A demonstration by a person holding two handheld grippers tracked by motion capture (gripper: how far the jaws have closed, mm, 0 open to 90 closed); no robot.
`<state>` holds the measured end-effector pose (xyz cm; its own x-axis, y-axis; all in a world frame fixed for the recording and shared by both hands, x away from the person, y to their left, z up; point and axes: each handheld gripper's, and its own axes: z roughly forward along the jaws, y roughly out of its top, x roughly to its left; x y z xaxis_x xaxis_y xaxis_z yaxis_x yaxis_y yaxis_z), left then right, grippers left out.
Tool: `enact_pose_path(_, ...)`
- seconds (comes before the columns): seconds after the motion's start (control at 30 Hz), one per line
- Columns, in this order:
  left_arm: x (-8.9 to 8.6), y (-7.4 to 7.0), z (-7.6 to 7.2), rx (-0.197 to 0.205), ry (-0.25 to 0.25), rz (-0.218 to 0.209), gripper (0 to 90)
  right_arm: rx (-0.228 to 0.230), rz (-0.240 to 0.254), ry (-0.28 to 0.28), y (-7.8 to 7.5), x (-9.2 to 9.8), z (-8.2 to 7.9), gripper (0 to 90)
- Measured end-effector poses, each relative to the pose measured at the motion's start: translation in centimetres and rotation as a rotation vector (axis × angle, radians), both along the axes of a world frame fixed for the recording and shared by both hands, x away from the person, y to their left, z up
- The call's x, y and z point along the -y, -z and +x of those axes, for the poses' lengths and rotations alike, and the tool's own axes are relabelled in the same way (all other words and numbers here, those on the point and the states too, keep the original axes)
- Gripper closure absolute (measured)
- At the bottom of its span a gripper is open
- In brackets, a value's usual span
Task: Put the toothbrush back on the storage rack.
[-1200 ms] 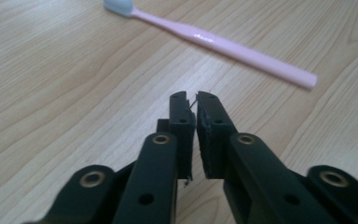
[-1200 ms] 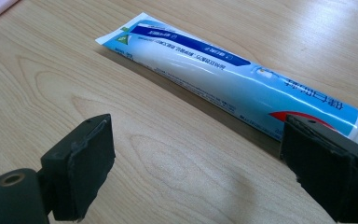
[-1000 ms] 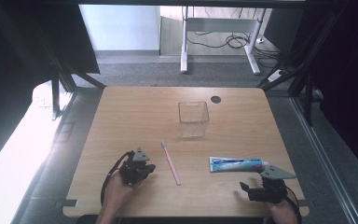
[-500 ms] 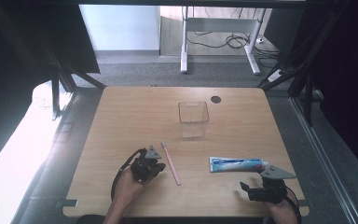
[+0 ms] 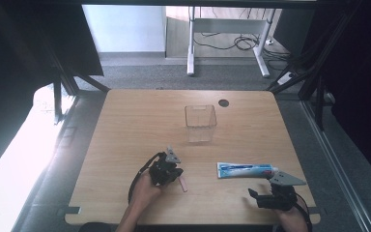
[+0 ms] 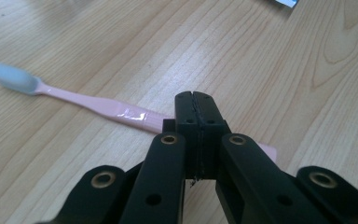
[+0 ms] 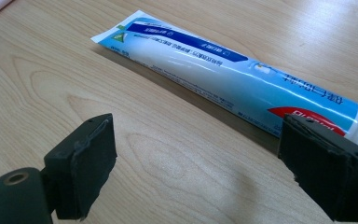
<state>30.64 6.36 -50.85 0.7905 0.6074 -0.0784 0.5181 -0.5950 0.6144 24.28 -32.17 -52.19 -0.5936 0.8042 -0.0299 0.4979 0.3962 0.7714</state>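
A pink toothbrush (image 6: 98, 103) with pale bristles lies flat on the wooden table (image 5: 135, 121). My left gripper (image 5: 170, 170) is shut right above its handle, the jaws pressed together with nothing between them; the brush passes under the tips. In the high view only the handle's end (image 5: 184, 184) sticks out beside the gripper. A blue and white toothpaste tube (image 5: 246, 170) lies at the front right. My right gripper (image 5: 270, 191) stands open just in front of it, and the right gripper view has the tube (image 7: 223, 74) lying slantwise beyond the wide-apart jaws.
A clear square container (image 5: 200, 123) stands upright at the table's middle, farther back. A dark round hole (image 5: 223, 103) is in the tabletop behind it. Beyond the far edge stand a white desk frame and cables on the floor.
My left gripper has slid to the right, from beside the toothbrush to over its handle, and covers most of it in the high view. The right gripper has stayed put.
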Motion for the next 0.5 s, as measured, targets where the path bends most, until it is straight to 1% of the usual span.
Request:
enact_pose_path(0.13, 0.6, 0.4, 0.2, -0.005, 0.010, 0.008, 89.7, -0.002, 0.001, -0.002, 0.0, 0.0, 0.0, 11.9)
enact_pose_path(0.27, 1.2, 0.7, 0.3, -0.010, 0.019, 0.005, 89.7, -0.002, 0.002, -0.002, 0.0, 0.0, 0.0, 12.0)
enact_pose_path(0.33, 1.4, 0.9, 0.2, -0.009, 0.023, 0.013, 89.7, -0.003, 0.002, -0.003, 0.0, 0.0, 0.0, 12.0)
enact_pose_path(0.5, 1.5, 1.1, 0.1, -0.016, 0.026, 0.022, 89.7, -0.005, 0.002, -0.003, 0.1, 0.0, 0.0, 12.0)
